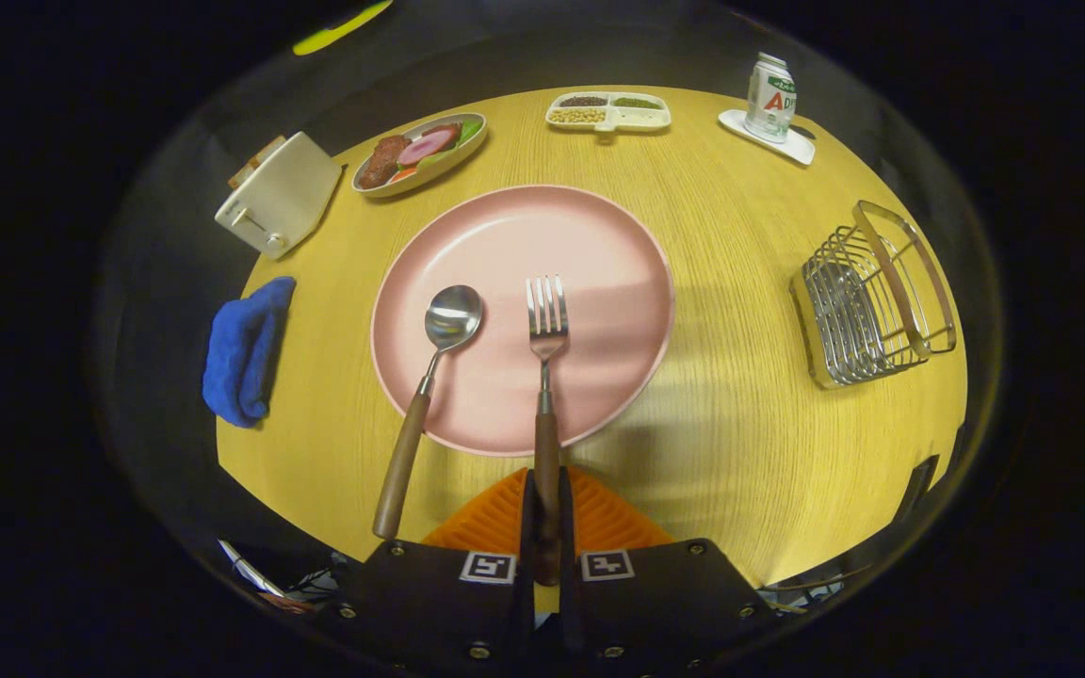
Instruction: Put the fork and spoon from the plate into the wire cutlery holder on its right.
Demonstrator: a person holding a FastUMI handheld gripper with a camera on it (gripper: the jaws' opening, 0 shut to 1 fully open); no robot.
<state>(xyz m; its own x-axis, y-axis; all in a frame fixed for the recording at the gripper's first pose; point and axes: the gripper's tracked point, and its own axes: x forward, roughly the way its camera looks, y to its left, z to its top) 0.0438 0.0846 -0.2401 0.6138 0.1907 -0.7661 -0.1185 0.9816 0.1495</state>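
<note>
A pink plate point(590, 245) lies in the middle of the yellow wooden table. A fork point(547, 325) with a wooden handle rests on it, tines pointing away from me. Its handle runs back between my orange fingers point(604, 518), and my gripper point(547, 527) is shut on that handle. The spoon point(439, 348) lies left of the fork, bowl on the plate, its wooden handle reaching over the plate's near rim onto the table. The wire cutlery holder point(877, 297) stands to the right of the plate, well apart from my fingers.
A blue cloth point(243, 350) lies left of the plate, a white toaster point(277, 193) beyond it. Behind the plate are a dish of food point(420, 153), a divided tray of beans point(608, 110) and a can on a coaster point(770, 99).
</note>
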